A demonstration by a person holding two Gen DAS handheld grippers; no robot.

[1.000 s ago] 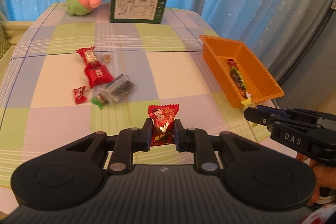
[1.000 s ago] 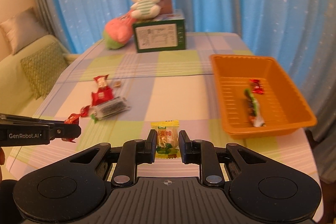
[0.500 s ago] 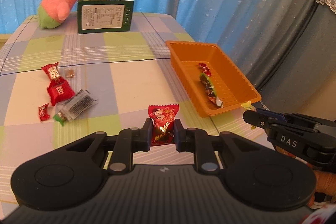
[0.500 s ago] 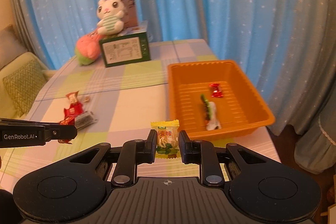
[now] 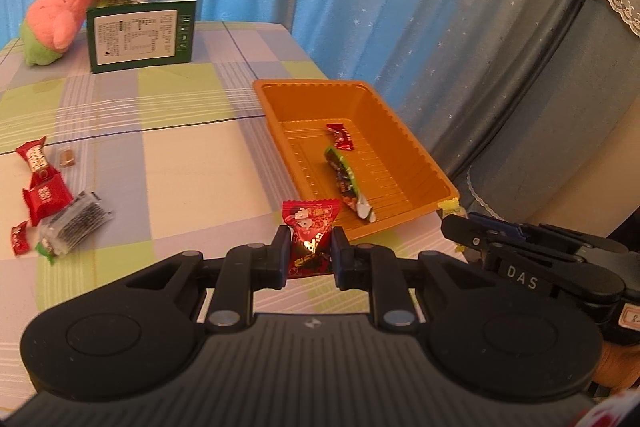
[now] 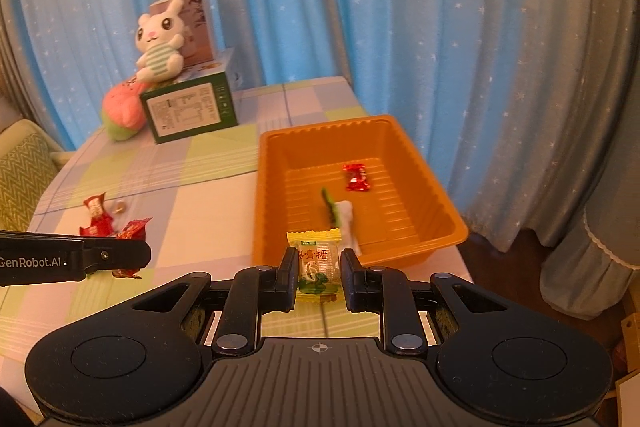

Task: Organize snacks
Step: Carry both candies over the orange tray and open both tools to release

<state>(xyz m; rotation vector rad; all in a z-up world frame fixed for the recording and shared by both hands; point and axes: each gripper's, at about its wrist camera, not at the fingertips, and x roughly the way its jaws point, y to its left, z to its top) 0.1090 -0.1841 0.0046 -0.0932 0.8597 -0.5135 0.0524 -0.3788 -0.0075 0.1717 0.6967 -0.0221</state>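
Red snack: a crinkled red wrapper with gold print is pinched between the left gripper's fingers, above the table just short of the tray.
Yellow snack: a yellow-and-green packet with red characters is clamped by the right gripper at the tray's near rim.
Orange tray: ribbed floor – a small red candy and a long green wrapper are held inside.
Table: pastel checked cloth, loose snacks scattered at its left.
Room: blue star-dotted curtains are hung behind.

"DAS" stands in white on the right gripper, seen to the right of the left tongs. "GenRobot.AI" runs along the left gripper, left of the right tongs. The green box carries a printed label, too small to read.
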